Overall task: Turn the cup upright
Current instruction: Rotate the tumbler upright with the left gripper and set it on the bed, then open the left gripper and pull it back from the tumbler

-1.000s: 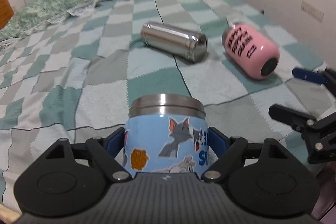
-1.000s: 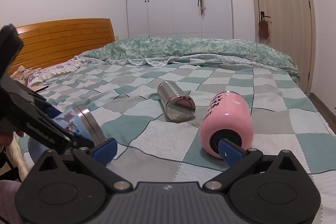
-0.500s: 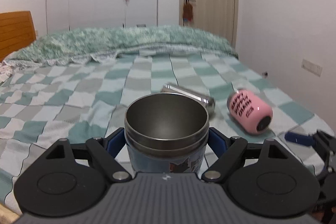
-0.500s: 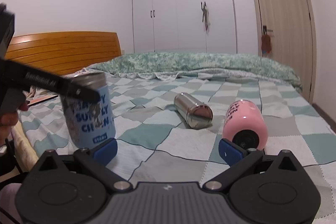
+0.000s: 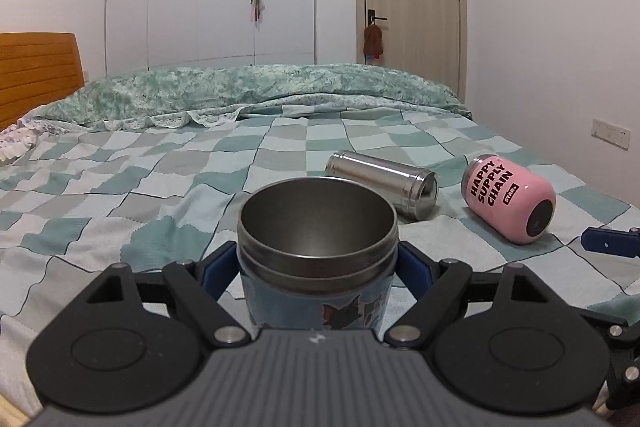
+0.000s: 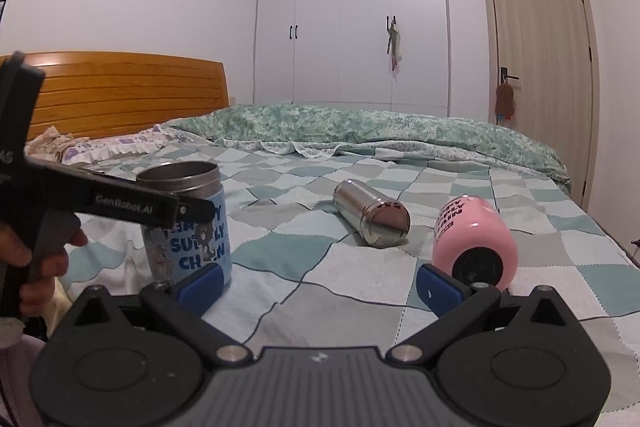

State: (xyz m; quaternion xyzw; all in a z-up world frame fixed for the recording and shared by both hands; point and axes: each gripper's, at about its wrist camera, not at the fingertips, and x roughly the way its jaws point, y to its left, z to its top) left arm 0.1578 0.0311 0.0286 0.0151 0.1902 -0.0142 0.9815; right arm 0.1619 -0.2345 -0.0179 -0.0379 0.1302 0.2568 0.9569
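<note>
My left gripper [image 5: 318,269] is shut on a blue cartoon-printed steel cup [image 5: 318,223], held upright with its open mouth up, low over the checked bed cover. The same cup [image 6: 188,227] shows at the left of the right wrist view, clamped by the left gripper [image 6: 176,209]. A pink cup [image 5: 510,197] and a plain steel cup [image 5: 382,183] lie on their sides further in; both also show in the right wrist view, pink [image 6: 474,239] and steel [image 6: 372,213]. My right gripper [image 6: 318,285] is open and empty, near the bed's front edge.
The bed [image 5: 120,187] has a green quilt [image 5: 260,87] bunched at its far side and a wooden headboard [image 6: 120,95] at the left. A white wardrobe [image 6: 352,27], a door [image 6: 540,67] and a wall on the right bound the room.
My left gripper has turned the blue cup from tilted to upright, mouth up, and brought it lower toward the cover. The right gripper has stayed open and tilted its view up slightly.
</note>
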